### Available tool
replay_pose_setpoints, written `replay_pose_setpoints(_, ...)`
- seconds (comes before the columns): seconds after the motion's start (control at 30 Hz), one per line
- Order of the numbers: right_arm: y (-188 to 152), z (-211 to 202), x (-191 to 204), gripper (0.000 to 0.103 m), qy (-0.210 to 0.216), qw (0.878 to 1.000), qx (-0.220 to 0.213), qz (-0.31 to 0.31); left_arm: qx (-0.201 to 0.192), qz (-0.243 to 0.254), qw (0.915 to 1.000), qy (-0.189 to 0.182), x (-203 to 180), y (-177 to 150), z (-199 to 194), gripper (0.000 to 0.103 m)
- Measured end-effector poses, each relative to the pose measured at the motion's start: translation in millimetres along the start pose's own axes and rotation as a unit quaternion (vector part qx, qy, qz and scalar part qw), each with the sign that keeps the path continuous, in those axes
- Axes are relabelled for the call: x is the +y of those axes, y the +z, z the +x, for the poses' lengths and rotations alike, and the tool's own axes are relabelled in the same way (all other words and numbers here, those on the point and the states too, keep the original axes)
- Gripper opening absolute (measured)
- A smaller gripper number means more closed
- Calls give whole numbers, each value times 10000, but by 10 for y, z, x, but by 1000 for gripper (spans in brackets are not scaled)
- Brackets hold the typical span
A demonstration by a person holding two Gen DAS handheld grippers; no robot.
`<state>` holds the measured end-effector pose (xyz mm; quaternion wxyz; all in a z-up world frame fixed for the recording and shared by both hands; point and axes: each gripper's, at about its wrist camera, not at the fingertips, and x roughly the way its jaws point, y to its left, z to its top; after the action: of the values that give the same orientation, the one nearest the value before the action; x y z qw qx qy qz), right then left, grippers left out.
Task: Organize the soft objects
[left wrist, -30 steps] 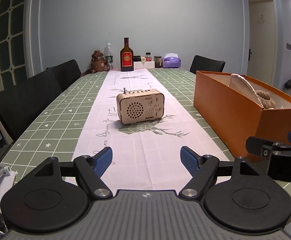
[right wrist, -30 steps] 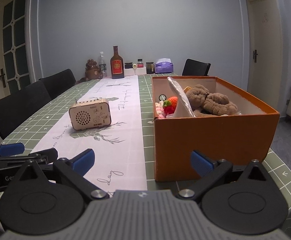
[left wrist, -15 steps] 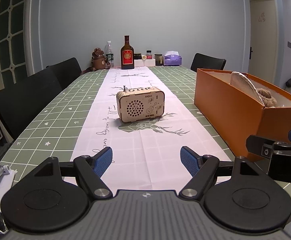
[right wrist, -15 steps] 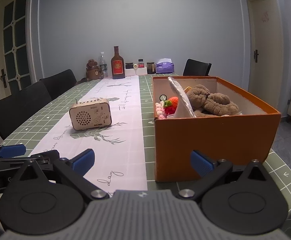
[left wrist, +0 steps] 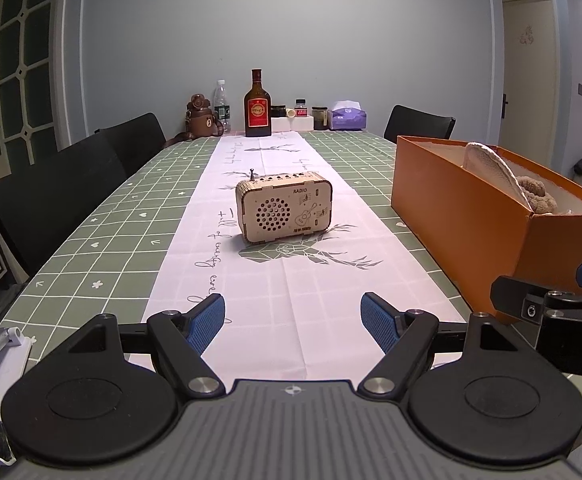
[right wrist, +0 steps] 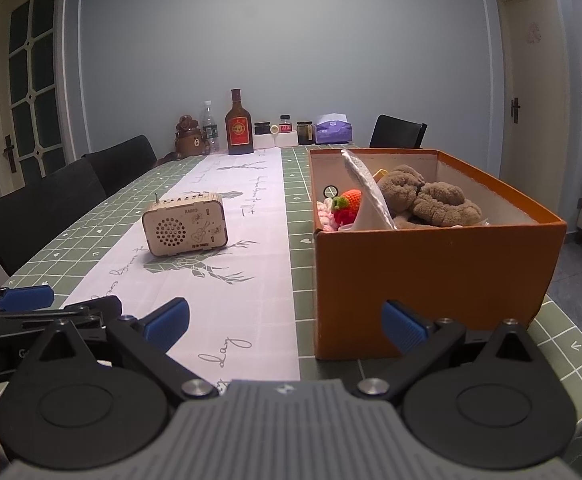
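Orange cardboard, that's the box [right wrist: 435, 276], sitting on the right side of the table [left wrist: 103, 232] with its near wall close to the table's front edge. Inside it the soft things are piled: brown plush toys [right wrist: 431, 200] toward the back, a red knitted strawberry [right wrist: 349, 200] on the left over something pink and crocheted, and a pale slipper [right wrist: 365, 188] standing tilted on edge between them. From the left camera only the slipper's top [left wrist: 495, 168] and a bit of brown plush [left wrist: 539, 196] show above the rim.

Left of the box runs a white table runner [left wrist: 267, 280], bare from the front edge up to a wooden radio [left wrist: 285, 210] that stands on it, well apart from the box. Far down the table a brown bottle [left wrist: 257, 110], a water bottle, a bear-shaped flask, small jars and a purple tissue box [left wrist: 347, 118] line the back end. Black chairs [left wrist: 51, 196] flank the left side, and another stands at the far right corner.

The left gripper [left wrist: 293, 316] hangs over the runner's near end, blue pads spread wide, nothing between them. The right gripper [right wrist: 285, 324] is just as wide apart and empty, with its right finger [right wrist: 405, 326] in front of the box's near wall; whether it touches, I cannot tell.
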<state>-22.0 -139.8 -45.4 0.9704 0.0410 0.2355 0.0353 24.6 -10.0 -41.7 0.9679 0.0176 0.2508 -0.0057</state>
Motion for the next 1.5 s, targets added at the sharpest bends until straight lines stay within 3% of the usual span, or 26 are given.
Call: replay_pose_setpoints(1.5,8,7,34,100,54,10000,-13,-71,-28,-1,10000,41,17,15,-29,91)
